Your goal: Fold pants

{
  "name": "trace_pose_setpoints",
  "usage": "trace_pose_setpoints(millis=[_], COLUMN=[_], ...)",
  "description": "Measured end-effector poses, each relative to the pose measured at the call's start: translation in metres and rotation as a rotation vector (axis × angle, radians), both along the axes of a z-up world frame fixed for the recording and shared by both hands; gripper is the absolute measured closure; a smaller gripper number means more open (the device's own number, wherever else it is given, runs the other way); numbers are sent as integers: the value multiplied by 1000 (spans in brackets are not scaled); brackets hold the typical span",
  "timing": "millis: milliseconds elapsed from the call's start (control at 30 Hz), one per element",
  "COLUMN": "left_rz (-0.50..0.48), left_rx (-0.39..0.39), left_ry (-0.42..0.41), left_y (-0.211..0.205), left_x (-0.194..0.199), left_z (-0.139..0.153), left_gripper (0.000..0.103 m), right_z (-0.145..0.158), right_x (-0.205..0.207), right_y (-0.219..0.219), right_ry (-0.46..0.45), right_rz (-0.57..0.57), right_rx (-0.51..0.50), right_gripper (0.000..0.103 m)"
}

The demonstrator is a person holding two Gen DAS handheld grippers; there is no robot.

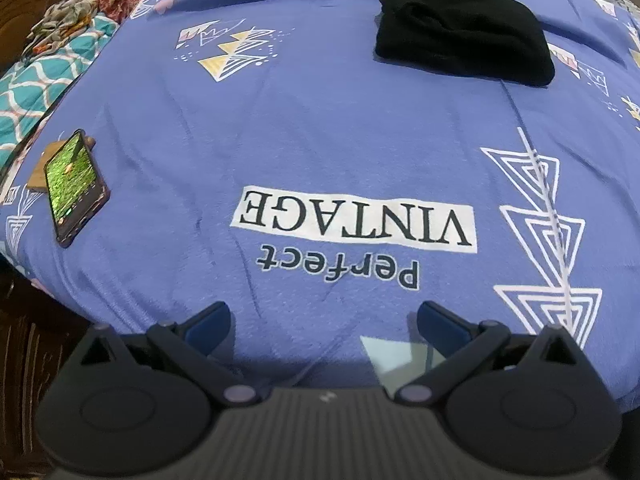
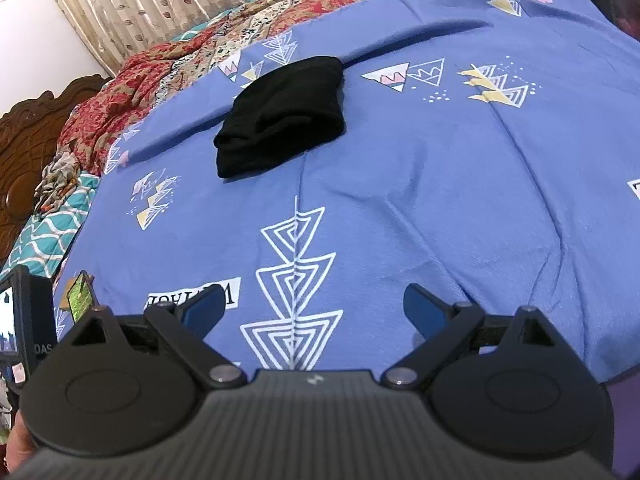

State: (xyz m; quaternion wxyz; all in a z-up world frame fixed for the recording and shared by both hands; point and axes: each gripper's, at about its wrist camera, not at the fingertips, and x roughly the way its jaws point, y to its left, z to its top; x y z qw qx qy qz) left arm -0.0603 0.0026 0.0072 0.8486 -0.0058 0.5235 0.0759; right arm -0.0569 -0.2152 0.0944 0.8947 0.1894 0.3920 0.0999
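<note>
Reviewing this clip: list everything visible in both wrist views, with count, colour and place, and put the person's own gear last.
pants: one, black, lying in a folded bundle on the far part of the bed, untouched by either gripper.
bedsheet: one, blue with triangle prints and the upside-down words "Perfect VINTAGE", covering the bed.
phone: one, dark case, screen lit green, on the sheet's left edge, resting on a tan card.
patterned bedding: red floral, teal wave and beige pieces heaped along the far-left side of the bed.
headboard: one, carved dark wood, left of the bed.
curtain: one, beige with leaf print, behind the bed.
left gripper: black, blue pads, open, empty.
right gripper: same, open, empty.
</note>
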Motion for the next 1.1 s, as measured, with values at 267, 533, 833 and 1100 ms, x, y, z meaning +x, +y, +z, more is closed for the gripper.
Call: trace_pose_setpoints(millis=[267, 533, 833, 1100], left_rz=[1, -10, -17, -32], left_rx=[0, 43, 67, 74], left_ry=[2, -12, -11, -9], left_y=[1, -2, -4, -5], left_x=[0, -3, -3, -5], left_z=[2, 6, 5, 5], left_gripper=[0, 0, 0, 0], right_z=[-2, -5, -4, -5], right_x=[1, 0, -2, -1], right_y=[-3, -4, -3, -6], right_ry=[9, 20, 17, 25], right_rz=[-3, -1, 5, 6], right_rx=[12, 19, 20, 26], right_gripper=[6, 6, 6, 6])
